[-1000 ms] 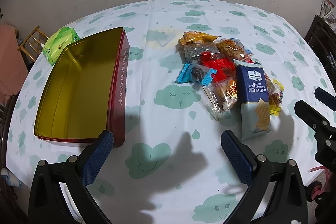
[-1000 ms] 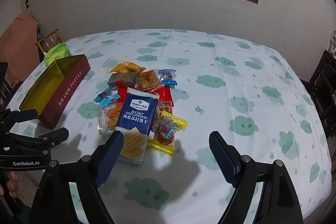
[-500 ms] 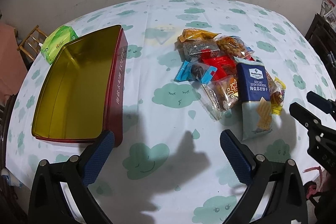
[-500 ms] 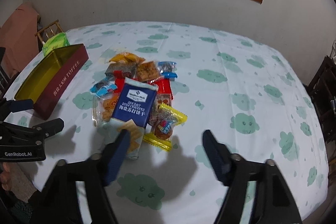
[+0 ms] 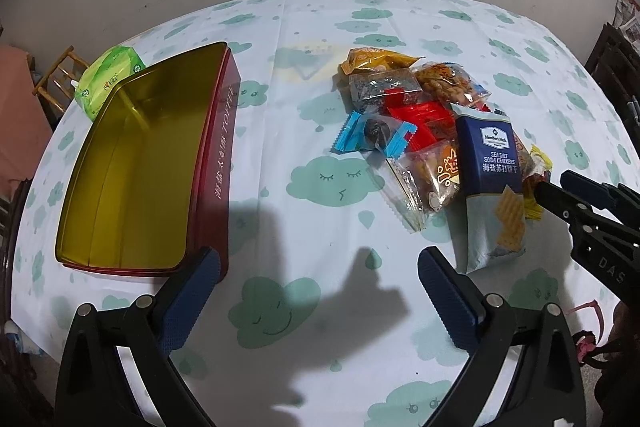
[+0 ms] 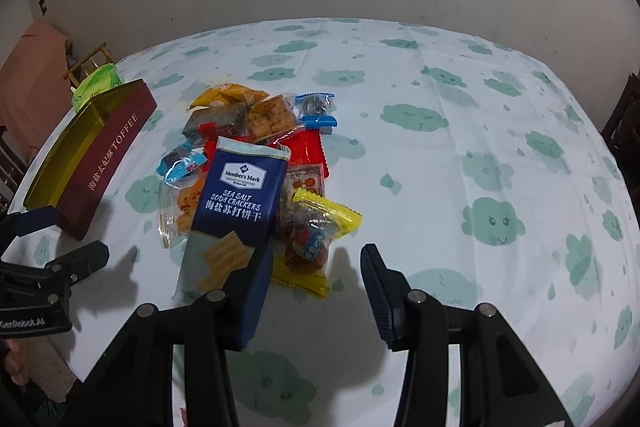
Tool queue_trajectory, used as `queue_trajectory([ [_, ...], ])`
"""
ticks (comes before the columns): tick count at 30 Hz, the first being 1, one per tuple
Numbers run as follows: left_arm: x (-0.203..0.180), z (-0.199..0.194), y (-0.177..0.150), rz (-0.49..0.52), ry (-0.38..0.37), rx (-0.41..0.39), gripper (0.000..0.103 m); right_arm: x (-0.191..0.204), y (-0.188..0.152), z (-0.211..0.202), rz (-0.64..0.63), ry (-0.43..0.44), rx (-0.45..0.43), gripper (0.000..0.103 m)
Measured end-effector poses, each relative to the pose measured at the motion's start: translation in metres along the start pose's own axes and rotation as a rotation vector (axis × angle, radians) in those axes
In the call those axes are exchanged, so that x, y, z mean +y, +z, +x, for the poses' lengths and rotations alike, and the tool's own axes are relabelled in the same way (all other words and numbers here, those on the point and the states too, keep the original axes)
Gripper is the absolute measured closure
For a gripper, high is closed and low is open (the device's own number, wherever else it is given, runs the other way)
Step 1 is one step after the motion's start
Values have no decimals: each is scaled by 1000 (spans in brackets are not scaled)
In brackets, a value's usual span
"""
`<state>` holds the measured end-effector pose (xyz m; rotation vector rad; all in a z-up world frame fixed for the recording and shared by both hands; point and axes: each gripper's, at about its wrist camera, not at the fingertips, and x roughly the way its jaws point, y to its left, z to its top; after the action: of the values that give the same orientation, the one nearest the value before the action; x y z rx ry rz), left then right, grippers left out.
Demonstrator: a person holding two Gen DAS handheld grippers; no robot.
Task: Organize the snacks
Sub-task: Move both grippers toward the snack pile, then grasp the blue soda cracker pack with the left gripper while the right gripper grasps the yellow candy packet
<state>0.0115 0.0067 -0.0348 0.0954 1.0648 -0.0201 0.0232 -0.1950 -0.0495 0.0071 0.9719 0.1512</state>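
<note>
A pile of snack packets lies on the cloud-print tablecloth, topped by a blue soda cracker pack. A yellow-edged candy packet lies at the pile's near right. An open red toffee tin with a gold inside stands empty to the left. My left gripper is open and empty, between tin and pile. My right gripper is open and empty, its fingers either side of the yellow packet's near end, above it.
A green tissue pack lies behind the tin near the table's far left edge. A wooden chair stands beyond it. Dark chairs stand at the right. The wall and window run behind the table.
My right gripper has moved forward to the pile and its fingers have narrowed. My left gripper has shifted slightly and stays open.
</note>
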Motion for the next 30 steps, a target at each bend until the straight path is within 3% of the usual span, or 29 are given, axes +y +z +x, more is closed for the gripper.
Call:
queue_trajectory([
  [15, -3, 9, 2, -4, 4, 10, 5, -4, 5, 20, 31, 28, 23, 57],
  [21, -8, 12, 2, -4, 4, 11, 5, -5, 4, 25, 37, 41, 30, 64],
  [26, -15, 12, 2, -1, -6, 11, 5, -3, 3, 28, 30, 57, 37, 78],
  [30, -20, 11, 3, 1, -23, 9, 5, -5, 2, 27, 32, 59, 29, 78],
])
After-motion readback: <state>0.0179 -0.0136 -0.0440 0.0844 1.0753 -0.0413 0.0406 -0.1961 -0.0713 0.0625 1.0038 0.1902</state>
